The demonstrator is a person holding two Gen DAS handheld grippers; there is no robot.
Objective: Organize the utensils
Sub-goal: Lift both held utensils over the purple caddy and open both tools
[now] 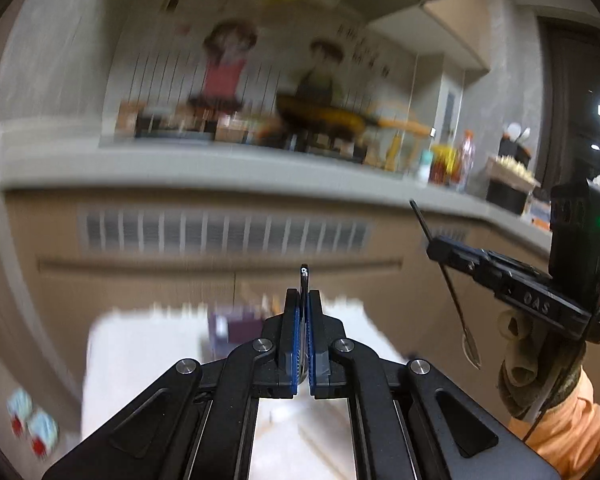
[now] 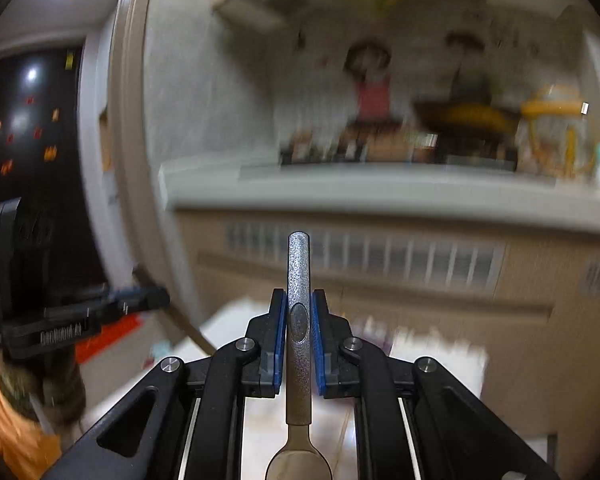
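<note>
My left gripper (image 1: 304,300) is shut on a thin dark utensil (image 1: 304,276), seen edge-on, whose tip sticks up past the blue pads. My right gripper (image 2: 299,300) is shut on a metal spoon (image 2: 299,280) by its textured handle; the handle points forward and the bowl (image 2: 299,464) hangs back toward the camera. In the left wrist view the right gripper (image 1: 440,246) shows at the right, holding the spoon (image 1: 454,296) with its bowl down. In the right wrist view the left gripper (image 2: 156,298) shows at the left. Both are held up in the air.
A grey kitchen counter (image 1: 220,168) runs across ahead, with a pan, bottles and jars on it. A white surface (image 1: 148,352) lies below the grippers. Cabinet fronts with a vent grille (image 1: 224,234) stand under the counter. The views are motion-blurred.
</note>
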